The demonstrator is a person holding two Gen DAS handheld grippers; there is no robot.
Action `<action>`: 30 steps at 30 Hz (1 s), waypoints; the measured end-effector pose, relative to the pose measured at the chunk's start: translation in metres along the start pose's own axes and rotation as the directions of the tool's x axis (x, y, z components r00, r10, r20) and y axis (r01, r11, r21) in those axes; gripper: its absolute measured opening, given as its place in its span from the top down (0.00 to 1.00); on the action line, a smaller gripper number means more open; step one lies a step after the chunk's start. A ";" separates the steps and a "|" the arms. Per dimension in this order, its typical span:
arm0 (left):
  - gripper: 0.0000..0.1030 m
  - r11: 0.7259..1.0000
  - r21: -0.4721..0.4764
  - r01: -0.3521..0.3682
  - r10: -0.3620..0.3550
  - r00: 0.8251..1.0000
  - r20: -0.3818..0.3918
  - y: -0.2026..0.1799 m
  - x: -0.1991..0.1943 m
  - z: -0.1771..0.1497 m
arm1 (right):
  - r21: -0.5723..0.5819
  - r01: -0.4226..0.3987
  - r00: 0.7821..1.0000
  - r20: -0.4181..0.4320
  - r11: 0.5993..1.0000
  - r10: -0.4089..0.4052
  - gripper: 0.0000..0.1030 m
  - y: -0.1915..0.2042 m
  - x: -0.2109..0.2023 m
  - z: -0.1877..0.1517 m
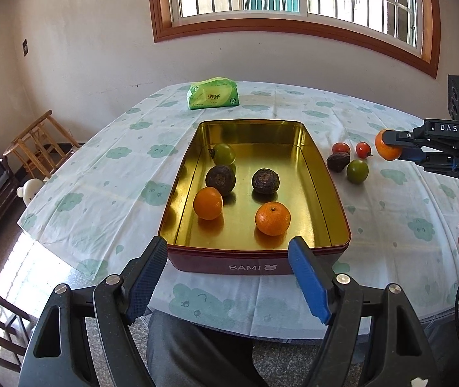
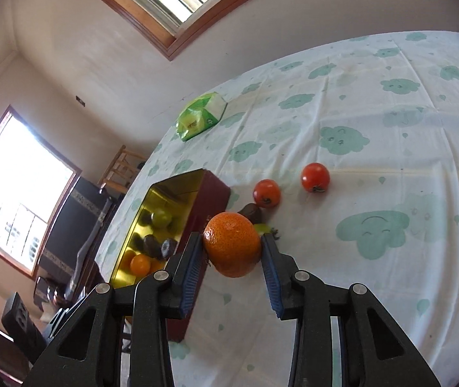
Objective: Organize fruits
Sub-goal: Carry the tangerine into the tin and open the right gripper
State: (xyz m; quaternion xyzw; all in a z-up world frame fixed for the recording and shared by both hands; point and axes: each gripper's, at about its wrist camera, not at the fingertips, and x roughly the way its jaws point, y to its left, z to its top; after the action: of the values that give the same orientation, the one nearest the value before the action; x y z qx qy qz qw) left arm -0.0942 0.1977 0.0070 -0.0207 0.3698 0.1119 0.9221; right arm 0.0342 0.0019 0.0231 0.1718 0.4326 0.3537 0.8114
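Observation:
A red BAMI tin (image 1: 255, 266) with a gold inside sits mid-table and holds two oranges (image 1: 272, 218), two dark brown fruits (image 1: 265, 181) and a green fruit (image 1: 224, 153). My left gripper (image 1: 228, 279) is open and empty, just before the tin's near wall. My right gripper (image 2: 232, 258) is shut on an orange (image 2: 232, 244) and holds it above the cloth, right of the tin (image 2: 208, 193); it also shows in the left wrist view (image 1: 387, 145). Two red tomatoes (image 1: 363, 149), a dark fruit (image 1: 337, 161) and a green fruit (image 1: 357, 171) lie on the cloth right of the tin.
A green tissue pack (image 1: 212, 93) lies at the table's far side. The round table carries a white cloth with green clouds (image 1: 107, 174). Wooden stools (image 1: 41, 143) stand on the floor to the left. A person's legs (image 1: 197, 351) are under the near edge.

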 end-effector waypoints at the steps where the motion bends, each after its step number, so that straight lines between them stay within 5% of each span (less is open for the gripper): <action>1: 0.28 1.000 -0.005 -0.004 0.004 1.000 0.002 0.002 -0.001 0.000 | -0.034 -0.018 1.000 -0.016 0.999 0.018 0.63 0.016 0.005 -0.002; 5: 0.24 0.999 -0.037 -0.021 0.022 1.000 0.010 0.013 -0.006 -0.001 | -0.145 -0.102 0.991 -0.107 0.984 0.087 0.63 0.073 0.036 -0.016; 12: 0.23 0.996 -0.083 -0.042 0.042 0.999 -0.006 0.033 -0.008 -0.007 | -0.255 -0.144 0.969 -0.234 0.956 0.084 0.63 0.130 0.095 -0.035; 30: 0.21 0.993 -0.111 -0.043 0.040 0.999 -0.024 0.047 -0.003 -0.011 | -0.307 -0.059 0.952 -0.304 0.950 -0.039 0.63 0.134 0.149 -0.042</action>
State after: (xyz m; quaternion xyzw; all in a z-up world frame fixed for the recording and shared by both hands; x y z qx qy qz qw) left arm -0.1146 0.2417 0.0030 -0.0656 0.3735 0.1511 0.9129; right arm -0.0015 0.2011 -0.0082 -0.0131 0.4907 0.4440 0.7496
